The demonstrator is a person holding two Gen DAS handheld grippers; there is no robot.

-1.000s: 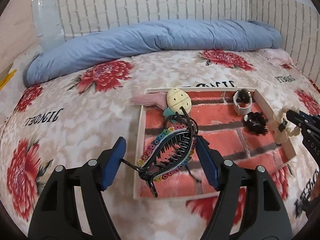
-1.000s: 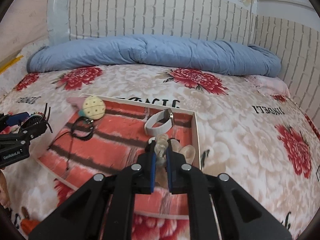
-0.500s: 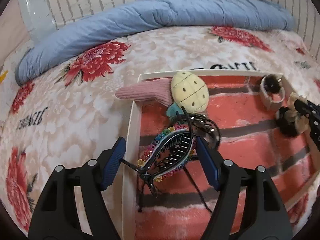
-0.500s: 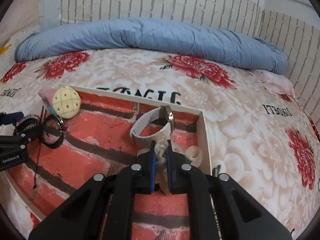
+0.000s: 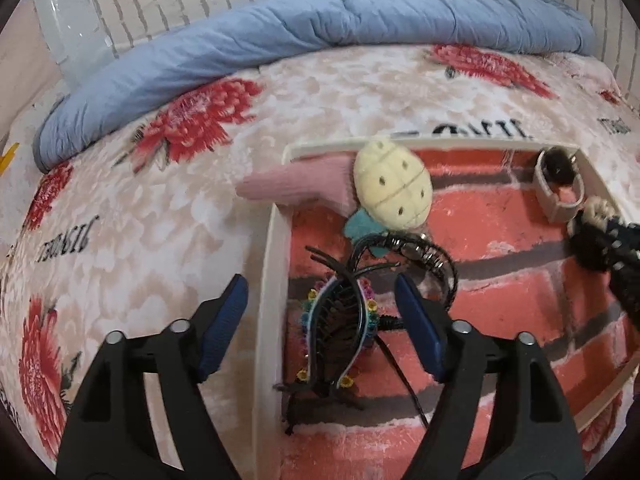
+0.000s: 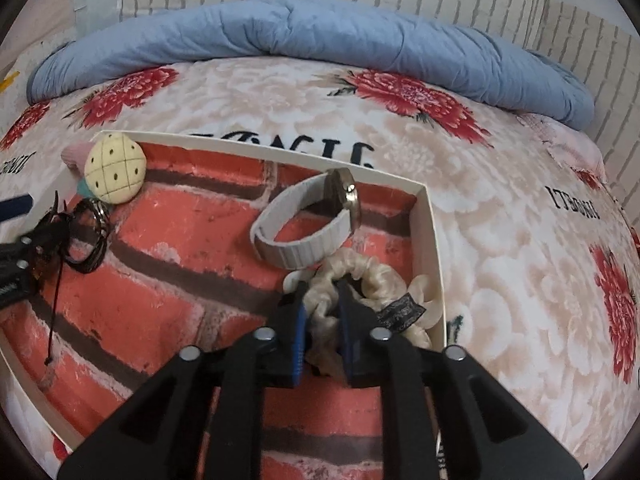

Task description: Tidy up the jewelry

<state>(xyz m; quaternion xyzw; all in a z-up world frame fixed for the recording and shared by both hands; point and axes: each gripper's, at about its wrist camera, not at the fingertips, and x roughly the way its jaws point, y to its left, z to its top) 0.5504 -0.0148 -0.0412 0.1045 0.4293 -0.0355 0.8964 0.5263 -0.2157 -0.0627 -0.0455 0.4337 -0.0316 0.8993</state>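
Note:
A black hair claw with rainbow beads (image 5: 340, 332) lies in the brick-patterned tray (image 5: 272, 280), just inside its left wall. My left gripper (image 5: 324, 312) straddles the claw, jaws opening, and neither blue pad touches it. A cream scrunchie (image 6: 360, 276) rests in the tray's right corner (image 6: 434, 240). My right gripper (image 6: 324, 312) has its jaws opening, with the scrunchie's fabric still pinched between the pads. The right gripper also shows, blurred, at the right edge of the left wrist view (image 5: 612, 244).
The tray also holds a watch with a pale strap (image 6: 304, 236), a yellow plush ball (image 5: 392, 188) on a pink piece (image 5: 288, 184), and a black corded bracelet (image 5: 424, 252). The tray sits on a flowered bedspread; a blue quilt (image 5: 320, 24) lies along the brick-papered wall.
Both grippers dropped down close to the tray. The hair claw left the left pads and fell onto the tray floor. The right jaws parted slightly around the scrunchie, which now rests in the corner.

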